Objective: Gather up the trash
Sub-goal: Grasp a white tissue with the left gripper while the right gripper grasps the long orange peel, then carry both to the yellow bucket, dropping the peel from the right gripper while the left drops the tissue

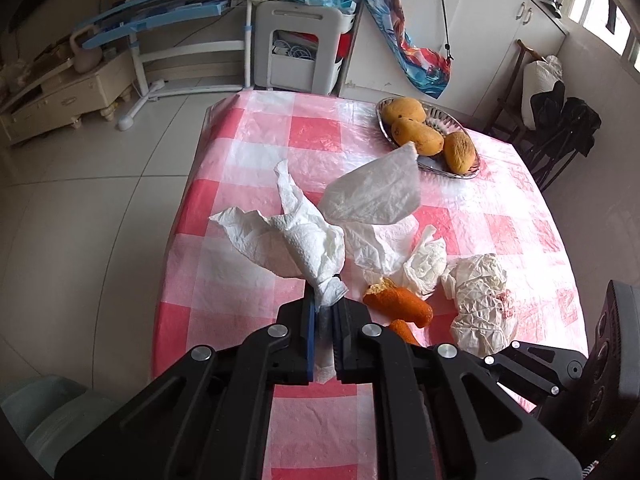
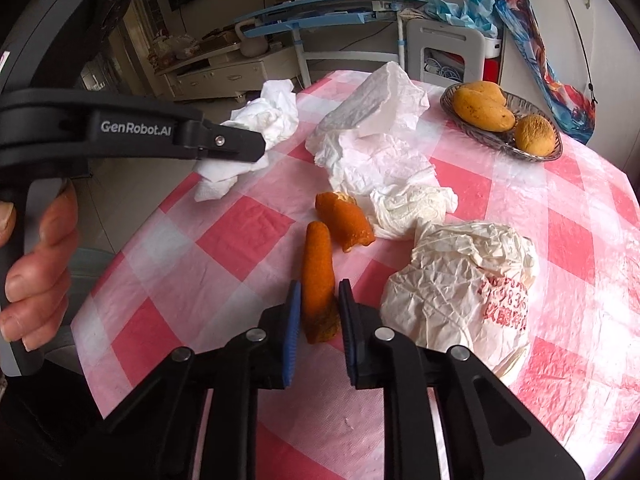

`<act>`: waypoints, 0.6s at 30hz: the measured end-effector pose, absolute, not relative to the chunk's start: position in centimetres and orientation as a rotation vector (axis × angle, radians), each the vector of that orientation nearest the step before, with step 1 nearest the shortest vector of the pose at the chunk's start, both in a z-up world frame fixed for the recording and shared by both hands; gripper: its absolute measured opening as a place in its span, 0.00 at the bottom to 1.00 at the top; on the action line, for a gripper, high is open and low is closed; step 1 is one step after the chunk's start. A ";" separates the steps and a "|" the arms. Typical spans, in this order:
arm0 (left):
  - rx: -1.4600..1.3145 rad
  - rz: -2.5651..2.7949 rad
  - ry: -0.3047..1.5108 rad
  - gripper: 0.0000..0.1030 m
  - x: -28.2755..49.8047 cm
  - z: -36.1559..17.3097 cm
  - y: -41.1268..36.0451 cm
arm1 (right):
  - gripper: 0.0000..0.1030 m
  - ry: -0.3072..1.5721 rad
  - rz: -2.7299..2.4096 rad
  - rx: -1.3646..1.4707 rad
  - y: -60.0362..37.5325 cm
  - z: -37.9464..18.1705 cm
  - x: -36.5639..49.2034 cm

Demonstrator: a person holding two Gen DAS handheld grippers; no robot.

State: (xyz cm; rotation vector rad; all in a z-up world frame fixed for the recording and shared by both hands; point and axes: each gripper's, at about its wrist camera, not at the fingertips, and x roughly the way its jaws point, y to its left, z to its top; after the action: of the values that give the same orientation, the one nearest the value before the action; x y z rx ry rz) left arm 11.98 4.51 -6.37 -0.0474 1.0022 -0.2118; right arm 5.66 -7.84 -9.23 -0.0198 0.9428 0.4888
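My left gripper [image 1: 325, 304] is shut on a crumpled white paper towel [image 1: 296, 240], lifted a little off the pink checked table [image 1: 248, 168]. From the right wrist view the same towel [image 2: 260, 120] hangs from the left gripper [image 2: 256, 148], which a hand [image 2: 40, 264] holds. My right gripper [image 2: 320, 296] is shut on a long piece of orange peel [image 2: 318, 276] lying on the cloth. A second, curled peel [image 2: 346, 218] lies just beyond it. More white tissues [image 2: 372, 152] and a crumpled printed wrapper [image 2: 460, 288] lie to the right.
A glass dish [image 2: 520, 148] with yellow-orange fruits [image 2: 482, 106] stands at the table's far right. Beyond the far edge are a white cart [image 1: 300, 52], a blue desk [image 1: 168, 20] and a white cabinet [image 1: 500, 28]. Tiled floor [image 1: 80, 220] lies to the left.
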 end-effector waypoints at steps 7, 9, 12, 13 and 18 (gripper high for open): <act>0.044 -0.197 0.904 0.07 9.6 -4.4 3.1 | 0.17 0.925 0.562 0.024 -9.1 -7.9 3.9; 0.070 -0.194 0.877 0.07 8.9 -3.8 2.6 | 0.17 0.927 0.590 0.048 -9.5 -7.5 3.5; 0.097 -0.195 0.843 0.07 7.9 -3.0 2.2 | 0.17 0.934 0.643 0.071 -10.0 -6.8 2.3; 0.103 -0.198 0.835 0.07 7.6 -2.8 2.0 | 0.17 0.937 0.658 0.071 -9.9 -6.6 2.0; 0.117 -0.206 0.807 0.07 6.4 -1.9 1.8 | 0.17 0.946 0.789 0.037 -9.3 -5.4 -0.6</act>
State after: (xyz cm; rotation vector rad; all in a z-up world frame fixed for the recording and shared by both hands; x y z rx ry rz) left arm 6.38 1.76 -1.93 0.1169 0.8074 -0.2060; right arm -0.58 -9.28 -5.35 0.0371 0.9464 0.7885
